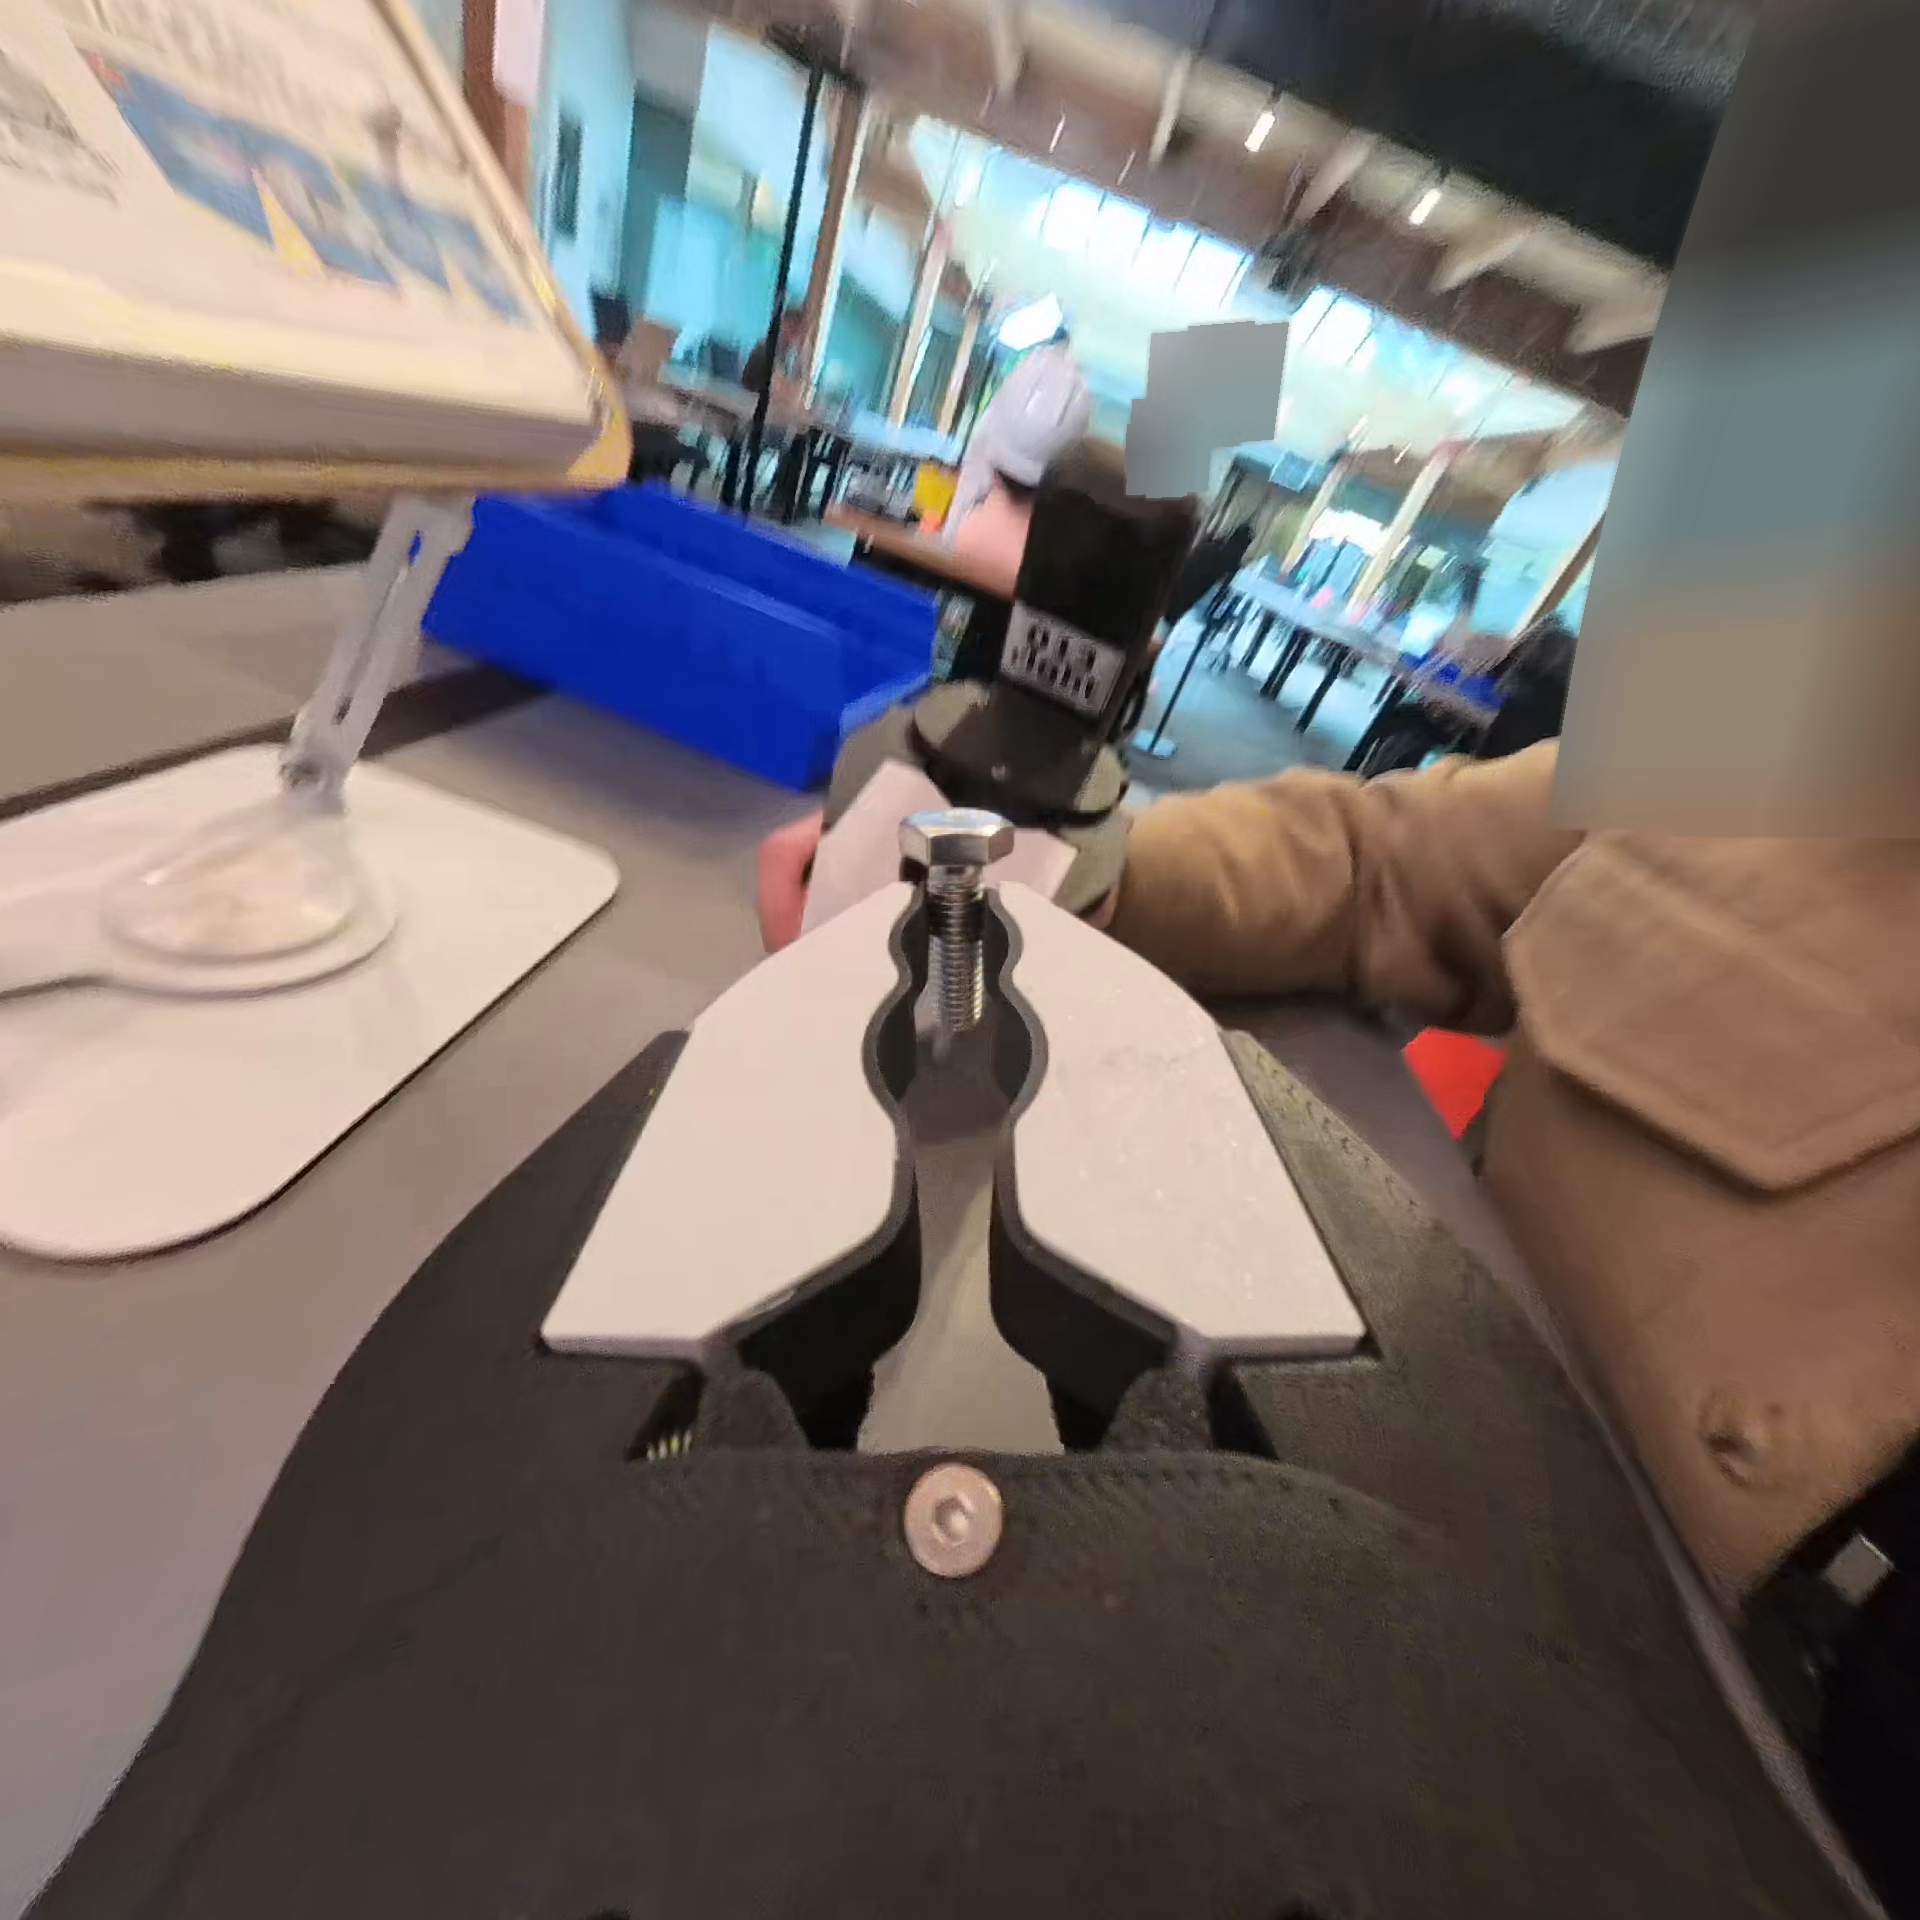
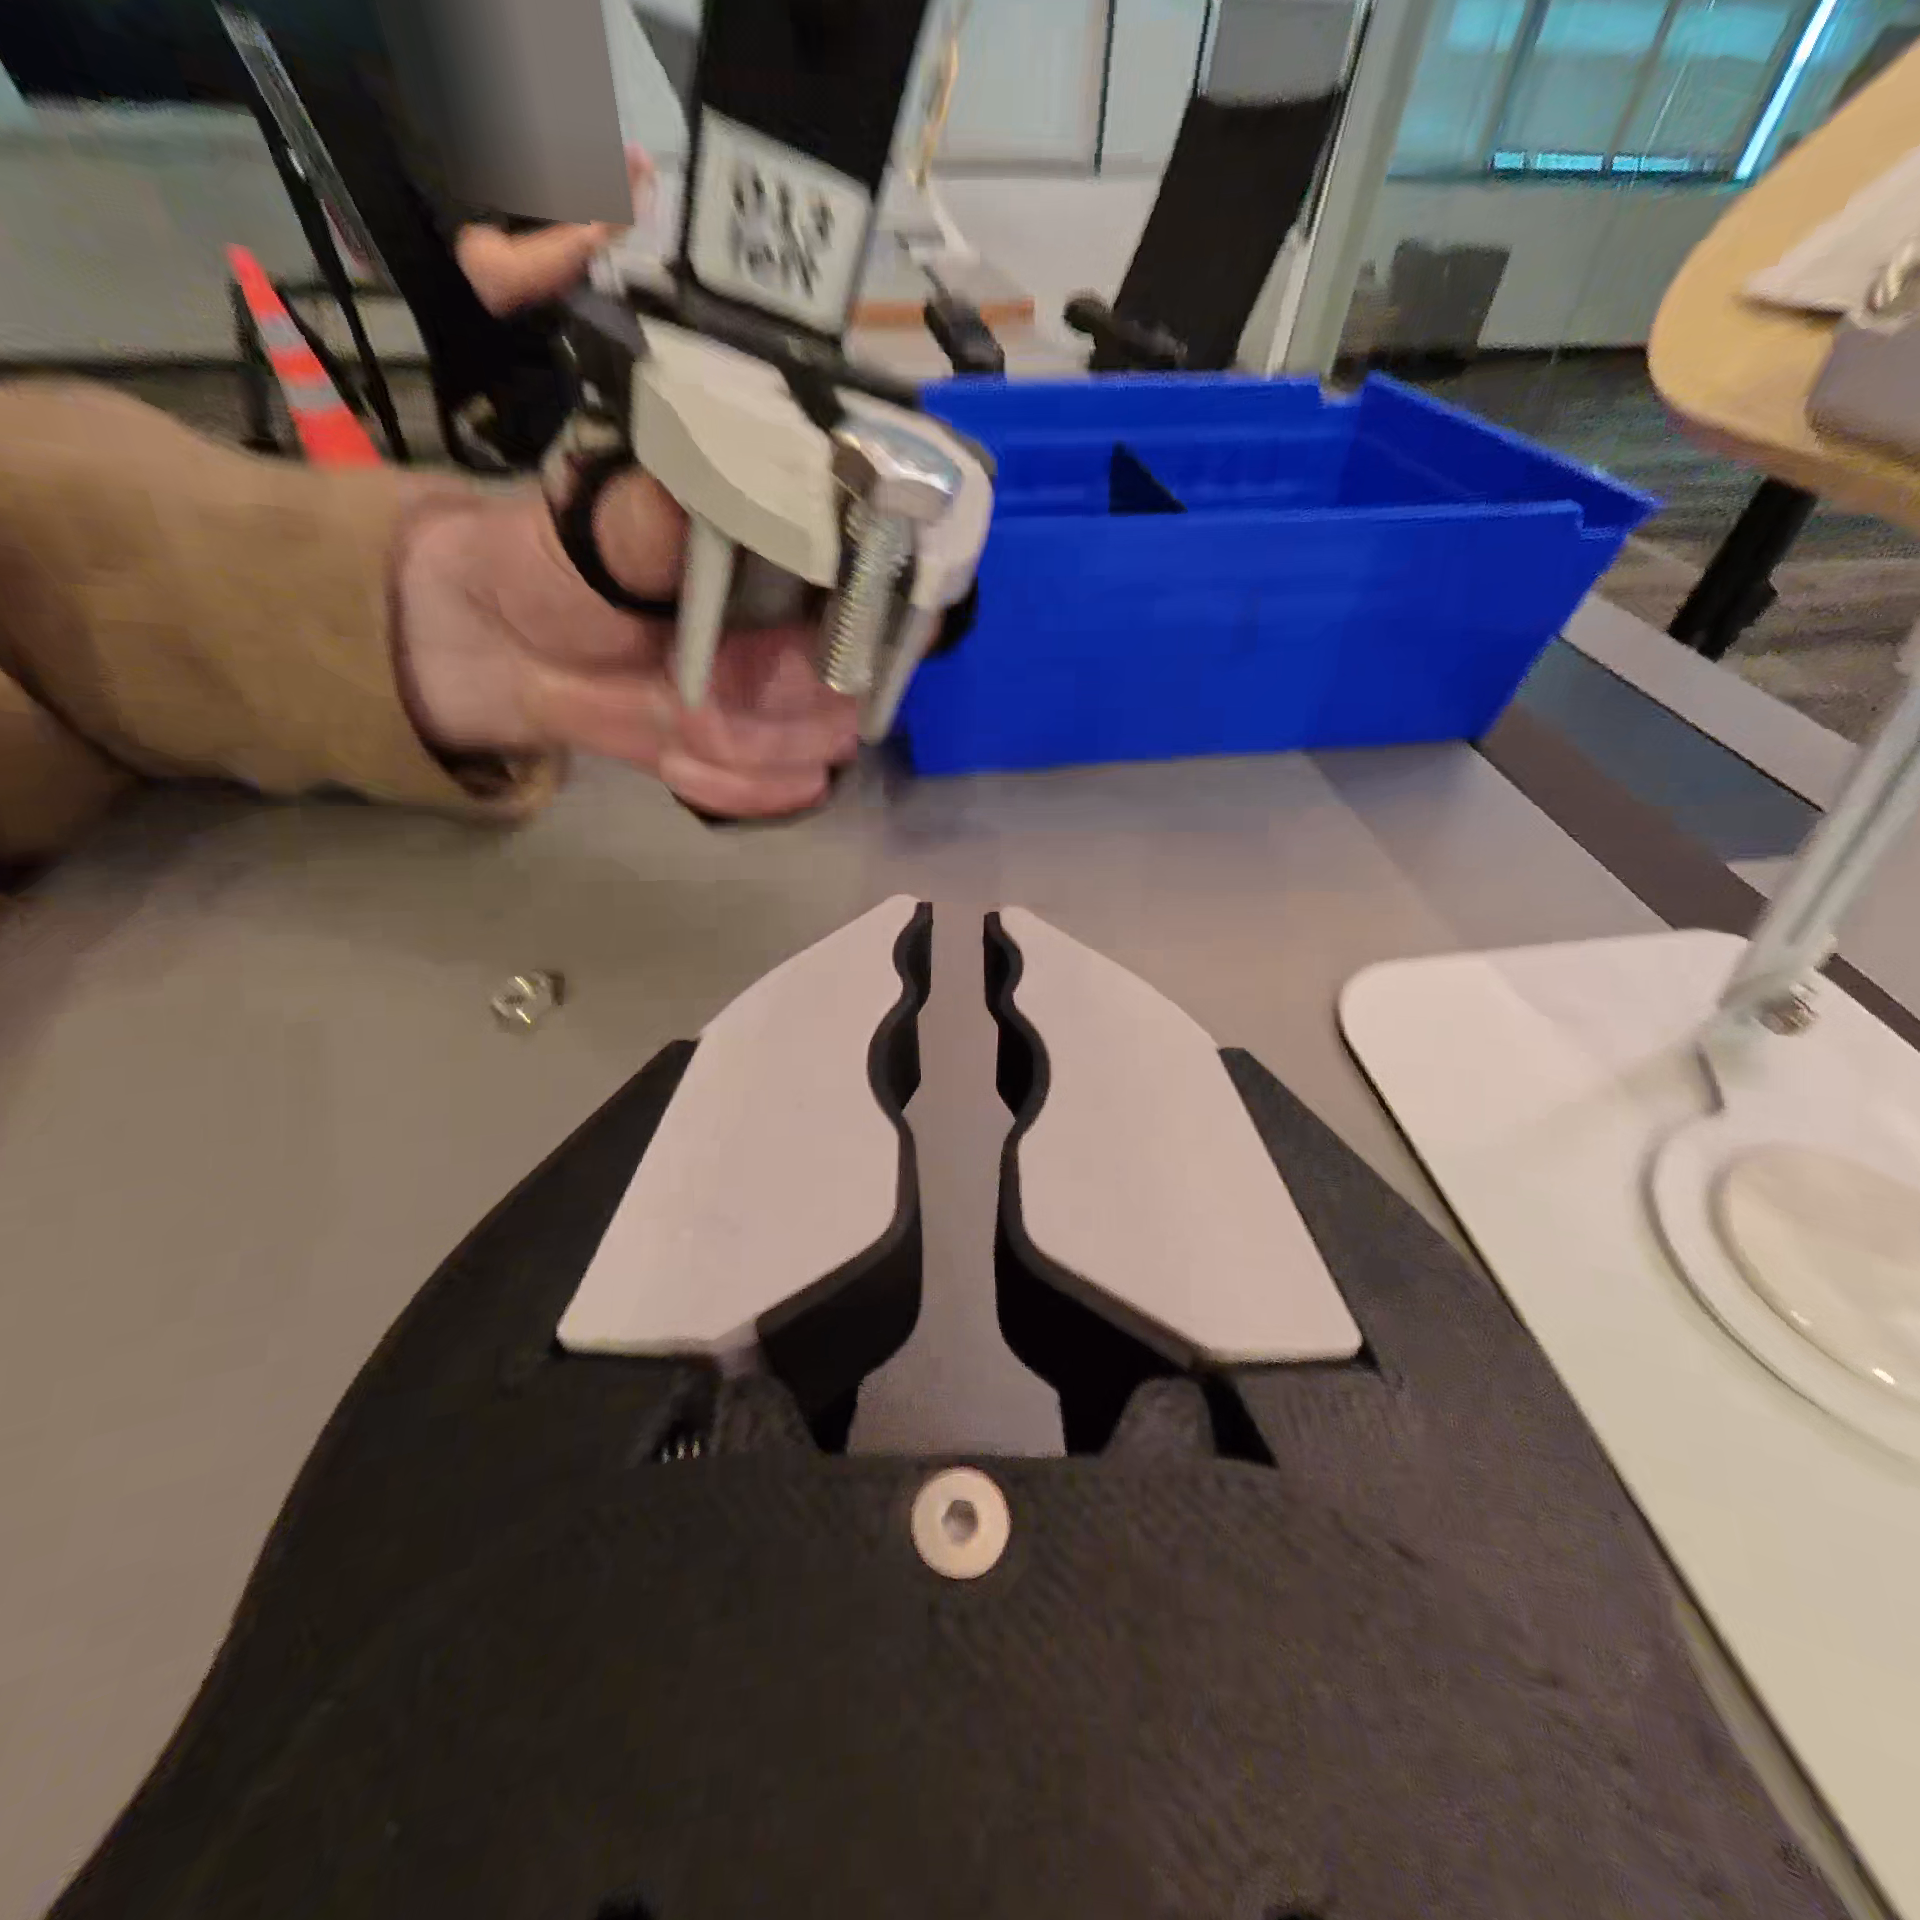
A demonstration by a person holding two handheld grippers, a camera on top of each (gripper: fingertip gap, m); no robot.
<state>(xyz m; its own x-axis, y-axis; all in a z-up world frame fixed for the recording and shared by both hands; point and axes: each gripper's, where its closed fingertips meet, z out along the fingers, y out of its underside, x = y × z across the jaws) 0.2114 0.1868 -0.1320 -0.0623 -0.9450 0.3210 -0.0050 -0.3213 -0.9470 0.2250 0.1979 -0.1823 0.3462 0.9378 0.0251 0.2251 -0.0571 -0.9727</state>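
Between my left gripper's (image 1: 953,904) closed fingers I hold a hex bolt (image 1: 954,914) upright, head up, above the tabletop (image 2: 312,1091). My right gripper (image 2: 956,914) is slightly parted and empty; a small nut (image 2: 528,997) lies to its left.

Each camera sits just behind its own hand-held gripper and looks forward along the two fingers, low over the grey desk (image 2: 312,1195).

The left wrist view faces across the desk toward the person's coat, with the right hand-held gripper (image 1: 914,862) close ahead.

The right wrist view faces the opposite way and shows the left hand-held gripper (image 2: 883,582) near, raised above the desk.

Both views share the blue bin (image 1: 675,623) (image 2: 1247,623) and the white stand base (image 1: 260,1039) (image 2: 1558,1195) at the desk's side.
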